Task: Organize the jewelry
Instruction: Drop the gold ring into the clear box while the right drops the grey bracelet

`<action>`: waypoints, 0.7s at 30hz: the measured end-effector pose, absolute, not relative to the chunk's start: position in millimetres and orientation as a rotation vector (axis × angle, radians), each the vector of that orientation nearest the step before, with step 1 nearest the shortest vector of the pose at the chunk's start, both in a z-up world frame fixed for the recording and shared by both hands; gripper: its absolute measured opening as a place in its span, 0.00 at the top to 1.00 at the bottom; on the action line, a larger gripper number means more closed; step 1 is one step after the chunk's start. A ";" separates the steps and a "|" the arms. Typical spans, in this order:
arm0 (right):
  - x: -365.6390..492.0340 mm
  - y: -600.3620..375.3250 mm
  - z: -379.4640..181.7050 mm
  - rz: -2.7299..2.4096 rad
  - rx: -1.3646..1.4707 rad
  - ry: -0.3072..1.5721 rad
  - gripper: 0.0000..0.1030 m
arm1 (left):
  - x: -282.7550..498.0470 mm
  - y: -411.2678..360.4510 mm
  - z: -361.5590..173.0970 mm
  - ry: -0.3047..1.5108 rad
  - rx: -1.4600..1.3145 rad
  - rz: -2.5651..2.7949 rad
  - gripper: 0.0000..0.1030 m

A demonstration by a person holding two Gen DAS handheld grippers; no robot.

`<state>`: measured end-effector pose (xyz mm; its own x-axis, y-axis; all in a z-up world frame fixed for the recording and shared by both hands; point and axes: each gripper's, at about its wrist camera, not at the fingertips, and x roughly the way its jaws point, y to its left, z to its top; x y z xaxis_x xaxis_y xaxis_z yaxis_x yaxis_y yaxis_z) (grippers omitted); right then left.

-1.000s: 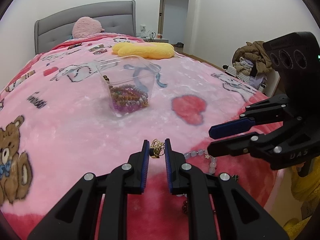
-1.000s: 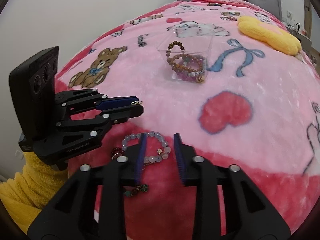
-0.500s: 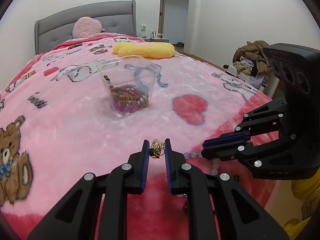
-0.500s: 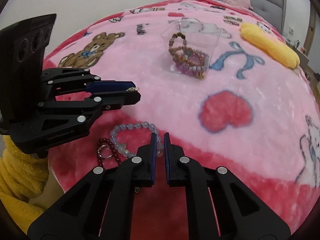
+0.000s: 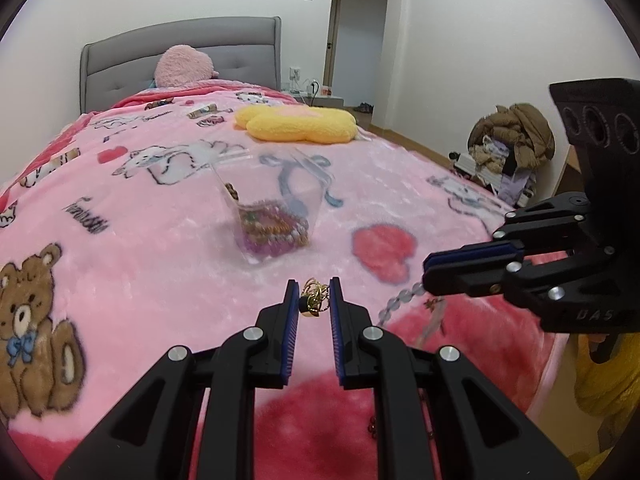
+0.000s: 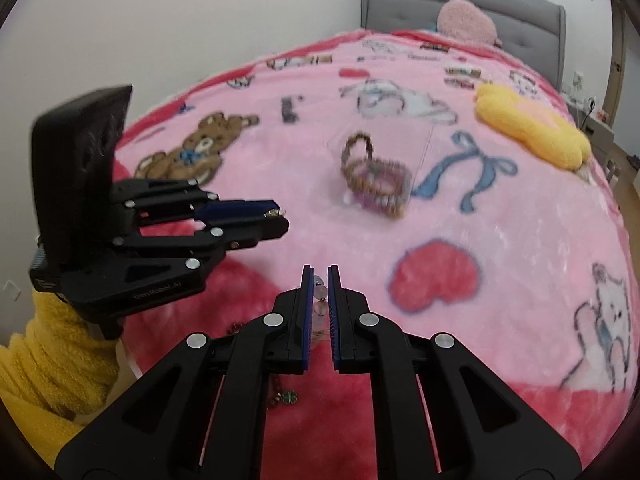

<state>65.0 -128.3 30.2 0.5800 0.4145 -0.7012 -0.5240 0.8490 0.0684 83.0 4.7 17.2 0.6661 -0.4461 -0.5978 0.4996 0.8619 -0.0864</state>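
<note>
Both tools clamped on jewelry above the pink bed

The left tool [image 5: 314, 304], bottom centre, pinches a small gold trinket [image 5: 315, 301]; the right tool [image 6: 319, 300] grips a pale bead bracelet [image 5: 404, 296], which hangs limp and light with slippery beads, best held across the strand. The clear box [image 5: 276, 216] at mid-frame holds more bracelets. Motion blur hides bead detail; darker pieces below are cut off.

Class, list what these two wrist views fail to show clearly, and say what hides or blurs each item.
- Clear box contents: motion-blurred in both views; bracelets uncountable.
- Pale bead bracelet: its grasped part hidden by the right tool in the left view.
- Gold piece in the left tool: too small to identify.
</note>
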 end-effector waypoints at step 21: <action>136.0 -124.6 107.9 0.461 -0.123 0.655 0.93 | 147.0 18.0 73.5 0.601 -0.097 -0.510 0.85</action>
<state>136.0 -124.6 107.9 0.6964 0.3739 -0.6125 -0.4503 0.8923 0.0328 147.0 18.0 73.5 0.7052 -0.4858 -0.5165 0.4305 0.8721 -0.2325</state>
